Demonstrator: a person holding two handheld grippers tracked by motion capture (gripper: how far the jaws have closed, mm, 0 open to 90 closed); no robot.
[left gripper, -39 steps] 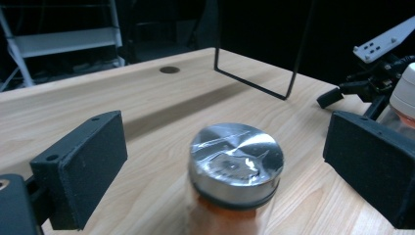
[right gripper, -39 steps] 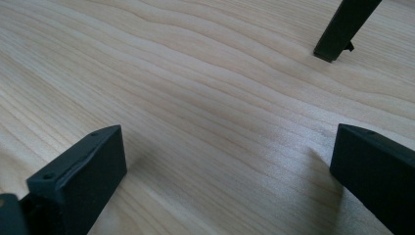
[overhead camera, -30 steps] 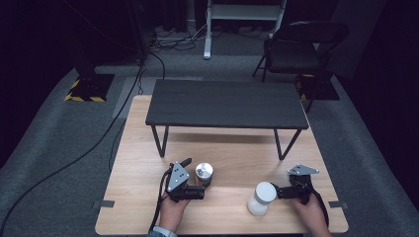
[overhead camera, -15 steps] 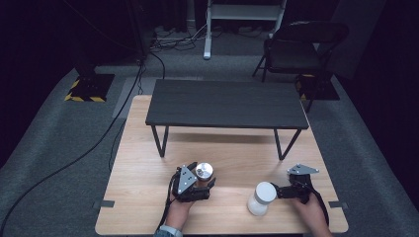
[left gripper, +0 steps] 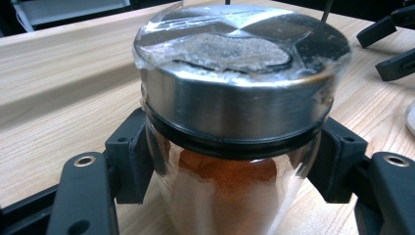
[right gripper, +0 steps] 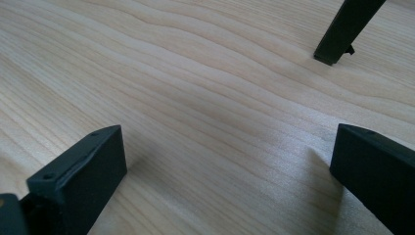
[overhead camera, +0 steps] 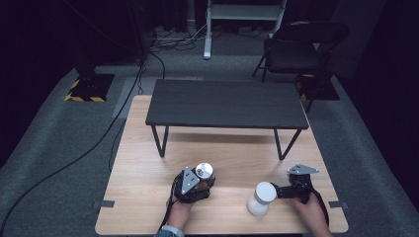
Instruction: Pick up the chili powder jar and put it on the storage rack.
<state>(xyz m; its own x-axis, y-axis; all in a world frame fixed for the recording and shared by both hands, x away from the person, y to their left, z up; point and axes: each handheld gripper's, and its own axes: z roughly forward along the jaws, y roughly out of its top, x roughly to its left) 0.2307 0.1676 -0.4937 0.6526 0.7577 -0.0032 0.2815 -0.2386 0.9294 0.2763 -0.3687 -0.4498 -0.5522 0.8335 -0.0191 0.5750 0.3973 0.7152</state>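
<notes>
On the wooden table (overhead camera: 148, 148), near edge: left gripper (overhead camera: 200, 183) clamped on a jar (overhead camera: 203, 171); right gripper (overhead camera: 276, 191) spread wide on bare wood.
Left gripper view: both jaws press the glass of the jar (left gripper: 235, 147), which has a steel lid and holds orange-brown powder. Farther right, a white container (overhead camera: 261, 198) stands just beside the right gripper's tips. Right gripper view: jaws well apart over the wood (right gripper: 205, 98), nothing between.
</notes>
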